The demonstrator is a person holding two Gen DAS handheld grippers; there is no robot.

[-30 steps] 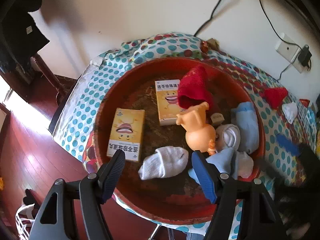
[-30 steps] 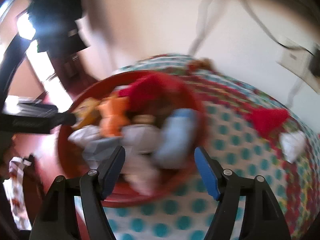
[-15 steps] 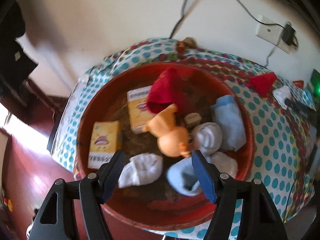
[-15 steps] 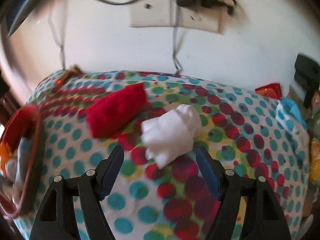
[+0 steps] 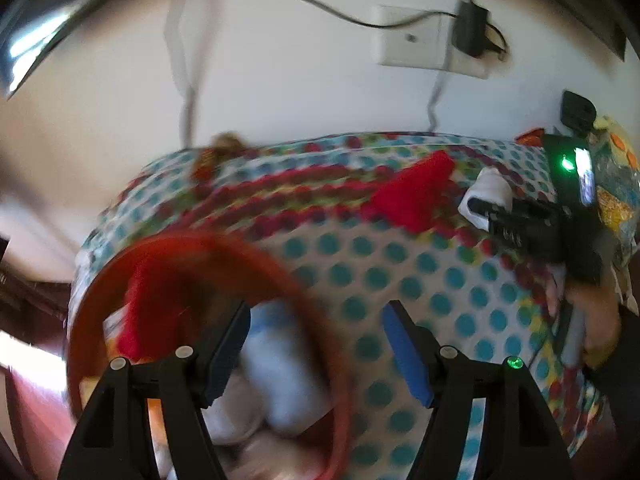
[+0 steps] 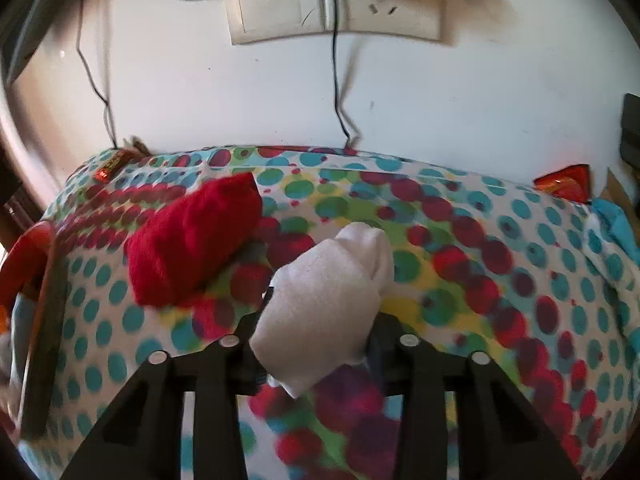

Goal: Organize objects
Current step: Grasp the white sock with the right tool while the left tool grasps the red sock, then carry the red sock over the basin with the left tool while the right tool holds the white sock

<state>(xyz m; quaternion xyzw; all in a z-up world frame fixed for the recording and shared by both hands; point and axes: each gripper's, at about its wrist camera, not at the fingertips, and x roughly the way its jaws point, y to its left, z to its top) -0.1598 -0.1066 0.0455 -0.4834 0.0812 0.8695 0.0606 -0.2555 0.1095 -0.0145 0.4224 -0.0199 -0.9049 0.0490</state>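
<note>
A rolled white sock (image 6: 332, 300) lies on the dotted tablecloth (image 6: 460, 280), and my right gripper (image 6: 318, 332) is closing on it, its pads pressing the sock's near end. A rolled red sock (image 6: 192, 240) lies just left of it. In the left wrist view the same red sock (image 5: 412, 196) and white sock (image 5: 490, 186) show at the far right, with the right gripper's black body (image 5: 528, 224) on the white one. My left gripper (image 5: 316, 320) hangs open over the right rim of the red round tray (image 5: 308, 280). Blurred red and pale socks lie in the tray.
A wall with a socket plate (image 6: 336, 0) and hanging cables stands right behind the table. A red packet (image 6: 564, 184) and blue cloth (image 6: 616, 232) lie at the far right. The tray's rim (image 6: 36, 240) shows at the left. A hand (image 5: 596, 320) holds the right gripper.
The right gripper dropped onto the white sock and closed on it. The left gripper swung right, from over the tray's middle to over its right rim, and stayed open.
</note>
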